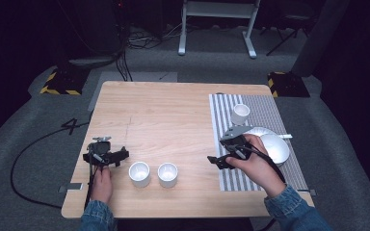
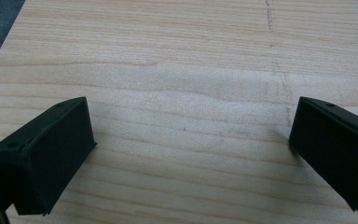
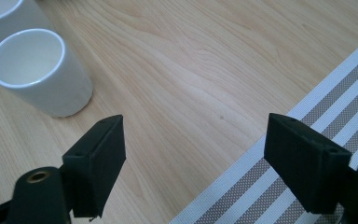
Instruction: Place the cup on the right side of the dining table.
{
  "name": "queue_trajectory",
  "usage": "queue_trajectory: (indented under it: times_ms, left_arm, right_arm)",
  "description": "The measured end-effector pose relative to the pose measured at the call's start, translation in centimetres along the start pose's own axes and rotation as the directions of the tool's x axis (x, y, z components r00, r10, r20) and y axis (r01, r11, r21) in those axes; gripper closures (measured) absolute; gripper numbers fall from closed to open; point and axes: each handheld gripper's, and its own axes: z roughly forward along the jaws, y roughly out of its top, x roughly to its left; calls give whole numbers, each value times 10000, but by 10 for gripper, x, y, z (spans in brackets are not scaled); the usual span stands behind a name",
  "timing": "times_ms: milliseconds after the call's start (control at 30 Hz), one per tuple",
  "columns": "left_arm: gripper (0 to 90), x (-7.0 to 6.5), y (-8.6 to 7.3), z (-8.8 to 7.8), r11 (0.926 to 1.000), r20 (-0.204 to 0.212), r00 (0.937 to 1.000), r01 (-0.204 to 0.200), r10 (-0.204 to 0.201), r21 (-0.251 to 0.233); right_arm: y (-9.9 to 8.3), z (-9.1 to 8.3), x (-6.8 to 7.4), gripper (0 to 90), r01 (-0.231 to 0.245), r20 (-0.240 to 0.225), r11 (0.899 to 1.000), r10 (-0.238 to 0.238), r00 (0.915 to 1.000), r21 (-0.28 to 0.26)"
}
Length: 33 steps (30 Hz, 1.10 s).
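Near the tabletop's front edge two white cups [image 1: 153,173] stand side by side. The right gripper [image 1: 220,160], jaws apart and empty, points toward them from the striped mat's [image 1: 270,115] edge, likely to fetch one. The left gripper [image 1: 107,156] rests open left of them. A third cup [image 1: 240,114] waits farther back on the mat beside a bowl [image 1: 275,147].

pale matt wood-grain table [image 1: 173,110], glossy white ceramic cups [image 3: 37,70], woven striped cloth mat [image 3: 335,98], matt black plastic tongs [image 3: 196,154]
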Motion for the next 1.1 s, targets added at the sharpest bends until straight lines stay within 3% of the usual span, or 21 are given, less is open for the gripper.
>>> queue_trajectory:
  times_ms: [133,467,700,1100]
  left_arm:
    - [1,0,0,0,10000,-3,10000,5,-5,1]
    - [1,0,0,0,10000,-4,10000,2,-2,1]
    - [1,0,0,0,10000,-4,10000,3,-3,1]
    - [1,0,0,0,10000,-18,10000,24,-24,-4]
  right_arm:
    - [-8,1,0,210,-37,11,10000,37,10000,-32]
    - [-44,4,-3,207,-634,201,9977,638,9978,-230]
    - [-65,6,-5,193,-1061,-42,9933,1060,9944,-456]
    - [-91,15,-2,192,-1040,183,9926,1053,9943,-630]
